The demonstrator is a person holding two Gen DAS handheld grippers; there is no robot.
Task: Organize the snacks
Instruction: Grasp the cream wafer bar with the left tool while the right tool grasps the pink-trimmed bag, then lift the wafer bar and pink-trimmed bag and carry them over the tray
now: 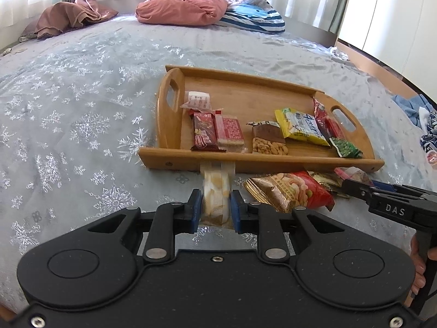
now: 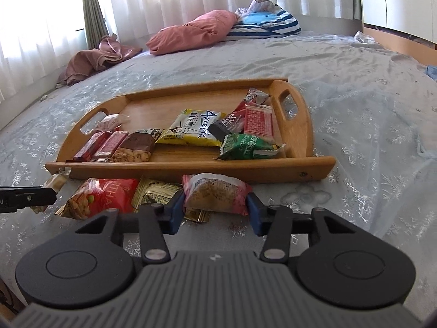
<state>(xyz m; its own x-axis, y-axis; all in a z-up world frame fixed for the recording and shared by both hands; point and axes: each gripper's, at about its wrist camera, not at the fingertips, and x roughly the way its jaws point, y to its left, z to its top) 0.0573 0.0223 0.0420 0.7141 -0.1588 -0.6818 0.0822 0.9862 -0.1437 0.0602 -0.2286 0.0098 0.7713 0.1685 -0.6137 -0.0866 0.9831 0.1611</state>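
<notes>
A wooden tray (image 1: 273, 164) with several snack packets lies on the bed. In front of its near rim, my left gripper (image 1: 217, 205) is shut on a clear packet of cream wafers (image 1: 215, 188) whose far end touches the rim. To the right, my right gripper (image 2: 215, 210) has its blue pads against both sides of a pink snack packet (image 2: 215, 194). Between the two grippers lie a red nut bag (image 2: 103, 194) and a gold packet (image 2: 158, 194). The right gripper (image 1: 352, 186) reaches in from the right edge of the left wrist view, and the left gripper (image 2: 49, 195) shows at the left of the right wrist view.
The tray (image 2: 191, 168) holds red bars, a peanut bar, a yellow packet (image 2: 191, 128) and a green pea packet (image 2: 245, 147). A pink pillow (image 1: 180, 8), a striped pillow (image 1: 251, 16) and brown cloth (image 1: 68, 16) lie at the bed's far end. Blue clothes (image 1: 415, 109) lie at right.
</notes>
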